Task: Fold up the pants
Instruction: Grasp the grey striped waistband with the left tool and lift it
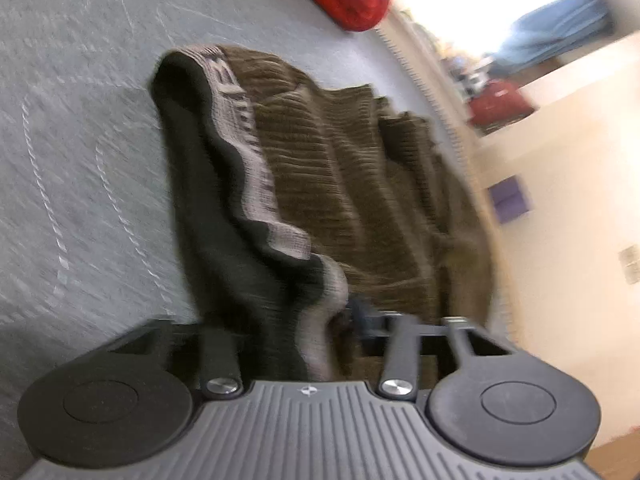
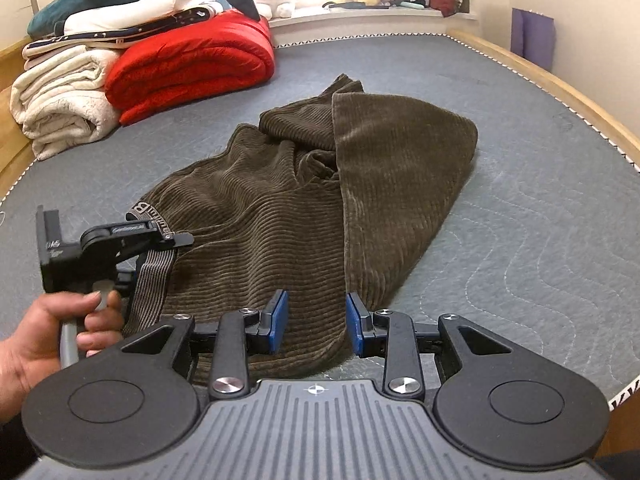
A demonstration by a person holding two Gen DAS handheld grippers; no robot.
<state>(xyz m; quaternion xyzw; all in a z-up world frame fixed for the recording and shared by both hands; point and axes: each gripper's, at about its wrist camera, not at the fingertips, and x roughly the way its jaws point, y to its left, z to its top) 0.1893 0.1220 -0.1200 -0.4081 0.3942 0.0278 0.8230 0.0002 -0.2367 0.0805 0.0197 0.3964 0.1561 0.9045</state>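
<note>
We have the olive-brown corduroy pants (image 2: 320, 184) lying crumpled on the grey quilted mattress (image 2: 540, 208), one leg doubled over the other just beyond our right gripper (image 2: 316, 322). Its blue-padded fingers (image 2: 280, 316) stand partly apart with the near edge of the cloth between them; the pads do not seem to press on it. To the left of those fingers, our left gripper (image 2: 176, 240) sits at the grey striped waistband (image 2: 154, 280), which looks pinched and lifted. In the blurred left wrist view the waistband (image 1: 260, 184) runs down between the fingers, but the tips are hidden, so the hold is our judgement.

The risks we see: the waistband bite looks shallow, so a quick pull could let it slip free. The right fingers may catch only the top layer, dragging the leg askew. The bunched folds in the middle would then get trapped in the fold rather than smoothed.
</note>
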